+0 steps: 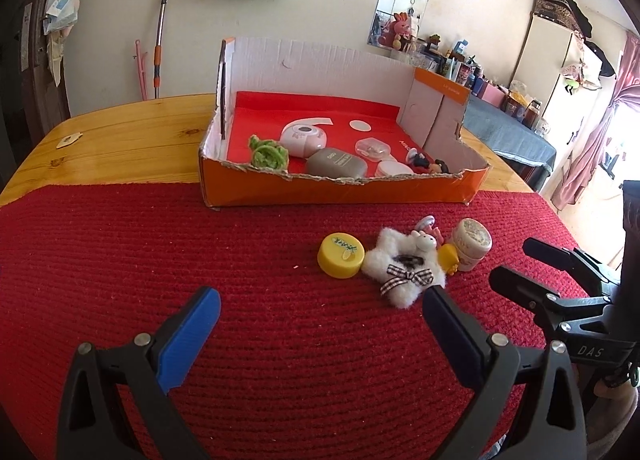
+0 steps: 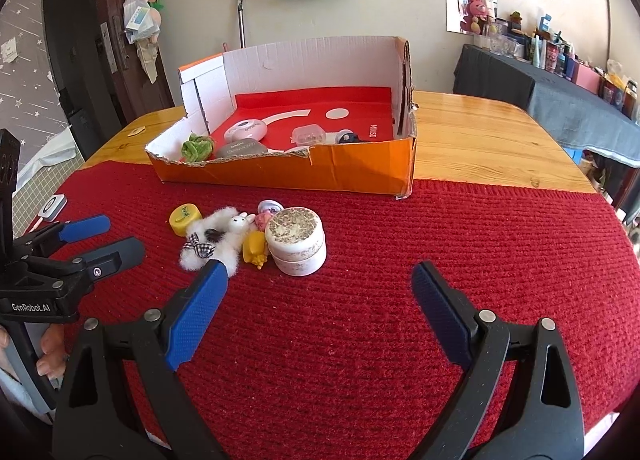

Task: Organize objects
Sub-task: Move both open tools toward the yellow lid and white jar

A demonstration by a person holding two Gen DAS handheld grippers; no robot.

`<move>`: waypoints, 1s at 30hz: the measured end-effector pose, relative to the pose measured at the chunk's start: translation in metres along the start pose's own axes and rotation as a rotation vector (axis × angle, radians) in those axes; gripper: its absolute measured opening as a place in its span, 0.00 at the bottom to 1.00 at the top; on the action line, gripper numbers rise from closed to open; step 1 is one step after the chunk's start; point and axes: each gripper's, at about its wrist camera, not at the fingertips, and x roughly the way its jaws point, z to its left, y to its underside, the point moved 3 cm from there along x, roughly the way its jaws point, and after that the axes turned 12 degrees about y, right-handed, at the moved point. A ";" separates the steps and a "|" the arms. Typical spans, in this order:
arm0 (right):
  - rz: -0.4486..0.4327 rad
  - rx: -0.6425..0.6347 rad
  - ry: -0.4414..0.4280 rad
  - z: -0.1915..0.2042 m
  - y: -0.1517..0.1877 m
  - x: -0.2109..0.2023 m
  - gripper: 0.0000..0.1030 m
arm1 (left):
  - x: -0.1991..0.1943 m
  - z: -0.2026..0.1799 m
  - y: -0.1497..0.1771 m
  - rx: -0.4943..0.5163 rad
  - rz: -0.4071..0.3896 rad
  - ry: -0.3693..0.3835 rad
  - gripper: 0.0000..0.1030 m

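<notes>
Wooden table (image 1: 132, 127), red knit mat (image 1: 200, 244) over near part. Orange cardboard box (image 1: 340, 189) sits partly on mat, partly on bare wood. On mat, clustered & touching: yellow cap (image 1: 341, 255), white plush star (image 1: 404, 266), small yellow toy (image 2: 255, 247), cream jar (image 2: 297, 243). Small tag (image 1: 69, 139) on bare wood, far left.

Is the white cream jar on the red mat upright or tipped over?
Upright: the white cream jar stands on its base on the red mat, speckled lid facing up.
</notes>
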 end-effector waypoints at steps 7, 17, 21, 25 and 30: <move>0.055 -0.046 0.020 -0.002 -0.004 0.019 0.92 | 0.021 0.010 -0.006 0.005 0.105 0.006 0.92; 0.110 -0.047 0.010 -0.010 -0.008 0.036 0.92 | 0.032 0.013 -0.016 0.073 0.154 -0.027 0.90; 0.121 -0.058 0.008 -0.009 -0.008 0.039 0.92 | 0.037 0.015 -0.019 0.108 0.170 -0.050 0.90; 0.129 -0.064 0.010 -0.008 -0.009 0.042 0.92 | 0.041 0.018 -0.021 0.135 0.174 -0.077 0.90; 0.137 -0.062 0.018 -0.013 -0.011 0.044 0.92 | 0.041 0.023 -0.023 0.143 0.176 -0.086 0.90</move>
